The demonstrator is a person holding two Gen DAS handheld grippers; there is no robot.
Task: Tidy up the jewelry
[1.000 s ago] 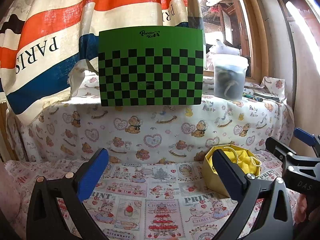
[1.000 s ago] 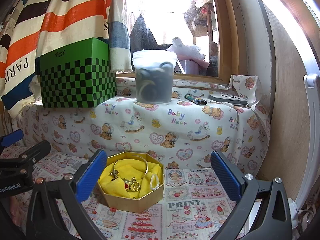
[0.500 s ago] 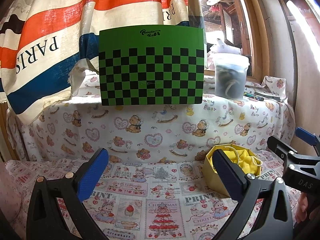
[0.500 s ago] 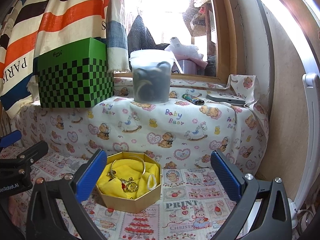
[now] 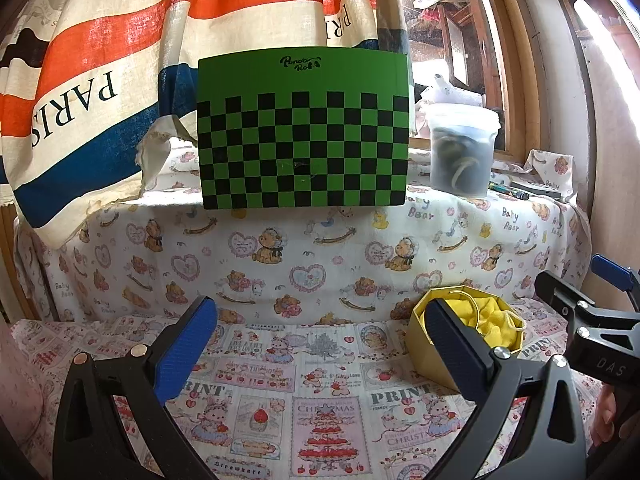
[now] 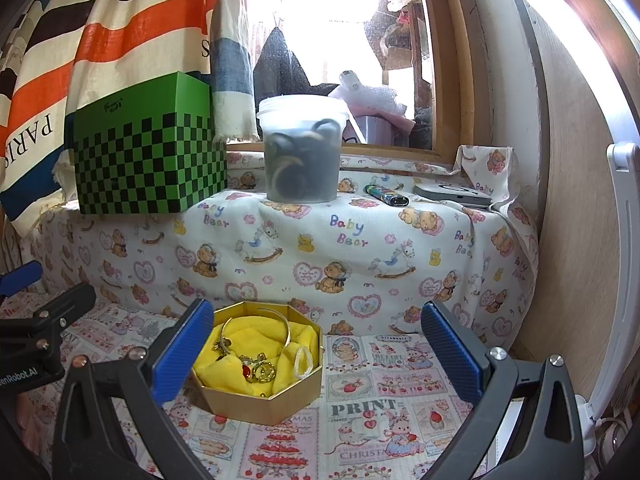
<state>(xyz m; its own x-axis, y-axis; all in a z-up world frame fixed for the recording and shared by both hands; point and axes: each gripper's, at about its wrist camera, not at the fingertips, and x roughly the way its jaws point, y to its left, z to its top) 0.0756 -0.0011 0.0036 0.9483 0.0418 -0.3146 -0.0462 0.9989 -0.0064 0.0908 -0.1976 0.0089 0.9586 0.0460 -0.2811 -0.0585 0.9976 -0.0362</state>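
- Since a second ago the right tool (image 6: 318,354) has drifted a little rightward and pulled back slightly: the gold octagonal box (image 6: 260,394) now sits lower-left between its fingers, partly behind the left blue pad (image 6: 182,350), where it earlier sat nearer the middle.
- The left tool (image 5: 320,352) has barely shifted over the same second; the box (image 5: 424,356) stays behind its right pad, and the other tool remains off to its right.
- I judge that no piece has been lifted yet, so the sorting is still at its start and both tools are only lining up.
- Both tools have their fingers spread wide apart and hold nothing.
- Count, left to right from the right tool's view: one green checkered box (image 6: 148,160) far ahead and left on the ledge; one gold box just ahead on the tabletop (image 6: 384,412); one cloudy plastic tub (image 6: 302,148) far ahead at centre; one lighter (image 6: 386,196) and one flat grey device (image 6: 452,195) ahead and right.
- Inside the box, on one yellow cloth (image 6: 256,332): one thin gold bangle (image 6: 256,316), one white loop (image 6: 303,360), and a small gold cluster with a red stone (image 6: 256,370) whose pieces I cannot separate.
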